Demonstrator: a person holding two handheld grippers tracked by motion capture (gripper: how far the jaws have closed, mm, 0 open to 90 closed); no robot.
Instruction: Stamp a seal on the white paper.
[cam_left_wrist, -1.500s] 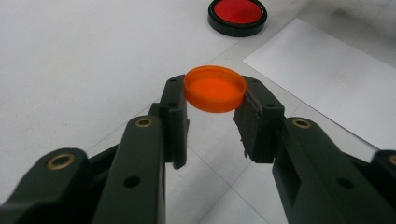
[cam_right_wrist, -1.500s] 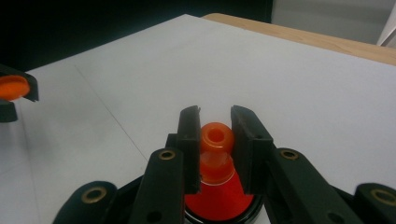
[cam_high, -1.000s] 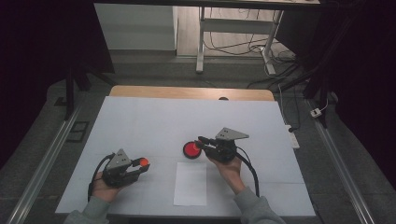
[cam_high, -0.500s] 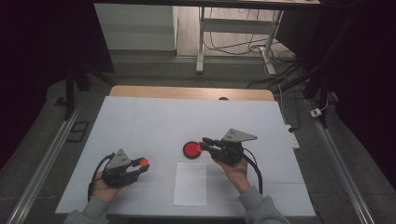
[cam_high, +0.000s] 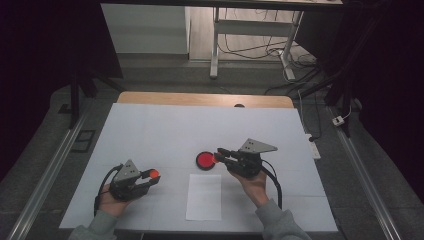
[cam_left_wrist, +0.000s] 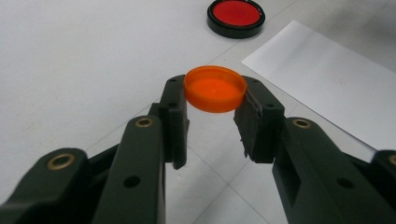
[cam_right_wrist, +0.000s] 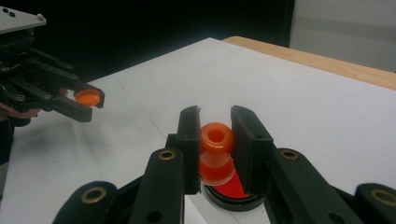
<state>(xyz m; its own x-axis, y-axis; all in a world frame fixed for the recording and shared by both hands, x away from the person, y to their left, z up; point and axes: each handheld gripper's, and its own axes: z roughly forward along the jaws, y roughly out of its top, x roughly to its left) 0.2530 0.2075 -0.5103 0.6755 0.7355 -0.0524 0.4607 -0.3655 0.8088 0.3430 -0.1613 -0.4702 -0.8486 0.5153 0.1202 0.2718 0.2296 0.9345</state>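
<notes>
Left gripper view: left hand-held gripper (cam_left_wrist: 212, 123) clamped on smooth round orange cap (cam_left_wrist: 215, 88); right hand-held gripper (cam_right_wrist: 215, 149) gripping glossy orange tube (cam_right_wrist: 215, 151).

Your left gripper (cam_high: 150, 176) sits nearer you than the red dish (cam_high: 205, 160), clamping an orange cap (cam_left_wrist: 215, 88). Your right gripper (cam_high: 220, 155), at the dish's edge, pinches an orange bottle (cam_right_wrist: 216, 151).
</notes>
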